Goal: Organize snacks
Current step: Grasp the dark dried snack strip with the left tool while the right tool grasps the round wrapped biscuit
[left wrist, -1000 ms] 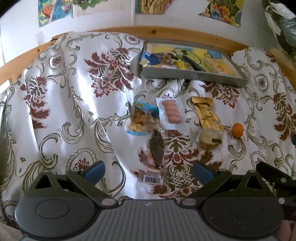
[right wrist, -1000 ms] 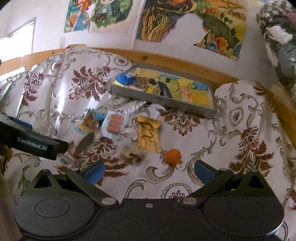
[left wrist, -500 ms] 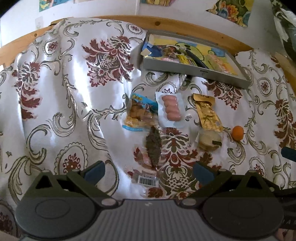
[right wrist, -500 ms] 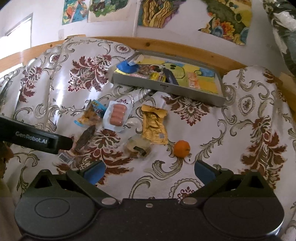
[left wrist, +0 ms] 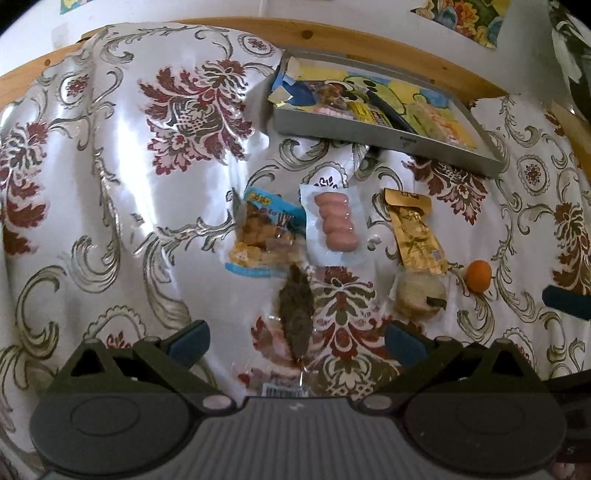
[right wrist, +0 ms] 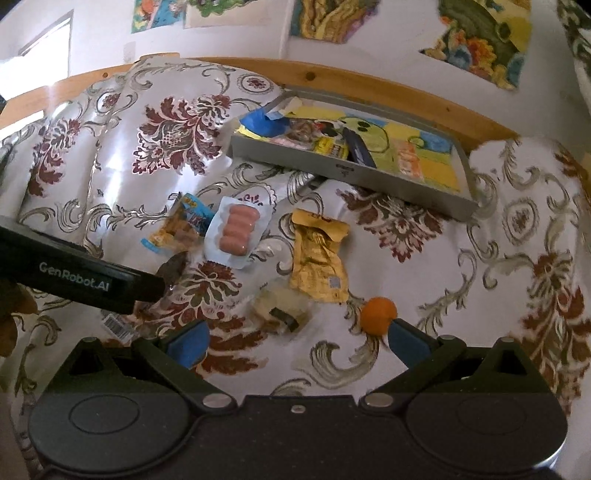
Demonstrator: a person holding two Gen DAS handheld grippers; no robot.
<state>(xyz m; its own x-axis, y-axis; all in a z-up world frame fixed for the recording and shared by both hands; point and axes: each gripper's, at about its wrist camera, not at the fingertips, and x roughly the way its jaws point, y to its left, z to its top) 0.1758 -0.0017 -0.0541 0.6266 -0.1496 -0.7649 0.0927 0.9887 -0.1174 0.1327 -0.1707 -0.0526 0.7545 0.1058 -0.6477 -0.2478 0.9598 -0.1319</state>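
1. The left gripper (left wrist: 297, 341) hangs low over the patterned cloth (left wrist: 110, 177), its jaws spread wide and empty, with the dark dried snack in clear wrap (left wrist: 295, 314) lying between its blue pads.
2. The right gripper (right wrist: 295, 341) is likewise spread and holds nothing; its right pad sits just beside the small orange fruit (right wrist: 377, 314).
3. The loose snacks lie in a cluster on the cloth: a blue-edged bag of fried bites (left wrist: 258, 236), a sausage pack (left wrist: 334, 227), a gold pouch (left wrist: 413, 230) and a pale round cake in clear wrap (left wrist: 419, 295).
4. Beyond them, the grey tray (left wrist: 388, 142) rests near the wooden rail (left wrist: 184, 27), already holding several packets.
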